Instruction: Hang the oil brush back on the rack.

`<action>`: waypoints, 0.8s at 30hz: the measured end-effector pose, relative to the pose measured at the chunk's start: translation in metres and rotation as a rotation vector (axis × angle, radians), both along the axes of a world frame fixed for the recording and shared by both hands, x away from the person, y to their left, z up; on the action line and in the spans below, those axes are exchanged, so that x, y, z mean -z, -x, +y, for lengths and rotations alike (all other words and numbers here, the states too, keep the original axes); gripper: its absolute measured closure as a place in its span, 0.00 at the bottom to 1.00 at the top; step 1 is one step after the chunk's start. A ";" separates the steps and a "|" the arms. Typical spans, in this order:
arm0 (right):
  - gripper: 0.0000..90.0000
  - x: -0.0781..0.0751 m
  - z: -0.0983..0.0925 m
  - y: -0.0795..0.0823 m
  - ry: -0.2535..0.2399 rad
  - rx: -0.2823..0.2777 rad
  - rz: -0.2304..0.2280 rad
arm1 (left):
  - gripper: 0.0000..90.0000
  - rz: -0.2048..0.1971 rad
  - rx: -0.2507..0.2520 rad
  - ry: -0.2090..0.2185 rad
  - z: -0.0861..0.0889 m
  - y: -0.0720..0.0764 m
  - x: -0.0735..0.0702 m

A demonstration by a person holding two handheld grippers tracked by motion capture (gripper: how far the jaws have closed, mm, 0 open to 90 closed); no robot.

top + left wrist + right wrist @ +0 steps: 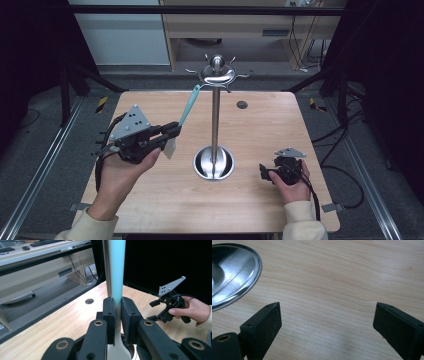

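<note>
One spatula (pixel 189 105) pinched in the left hand-held gripper (pixel 172 131), right hand-held gripper (pixel 325 322) spread idle; next, likely hook its handle on the rack (pixel 216 75).

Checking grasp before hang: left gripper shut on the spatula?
Shut. Left gripper pads clamp the teal spatula handle.

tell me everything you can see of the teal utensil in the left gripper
The utensil has a long, flat teal handle that fades into a whitish head at its lower end. It looks like plastic or silicone. The left gripper is shut on it near the colour change. It tilts up towards the hooks of the metal stand, with its tip close to one hook; contact is unclear.
</note>
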State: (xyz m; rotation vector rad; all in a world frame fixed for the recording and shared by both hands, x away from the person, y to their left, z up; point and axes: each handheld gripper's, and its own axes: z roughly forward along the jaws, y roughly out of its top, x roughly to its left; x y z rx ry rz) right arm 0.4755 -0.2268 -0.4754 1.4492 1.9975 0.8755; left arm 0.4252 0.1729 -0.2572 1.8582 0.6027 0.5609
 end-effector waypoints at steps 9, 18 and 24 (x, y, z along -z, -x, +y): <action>0.10 0.000 0.000 0.000 -0.002 -0.001 0.000 | 0.91 0.020 -0.002 -0.005 -0.008 -0.008 0.003; 0.10 0.000 0.000 0.000 -0.001 -0.003 0.000 | 0.91 0.029 0.001 -0.004 -0.012 -0.013 0.006; 0.10 -0.001 -0.001 0.000 0.001 -0.004 -0.005 | 0.91 0.039 0.002 -0.007 -0.016 -0.017 0.008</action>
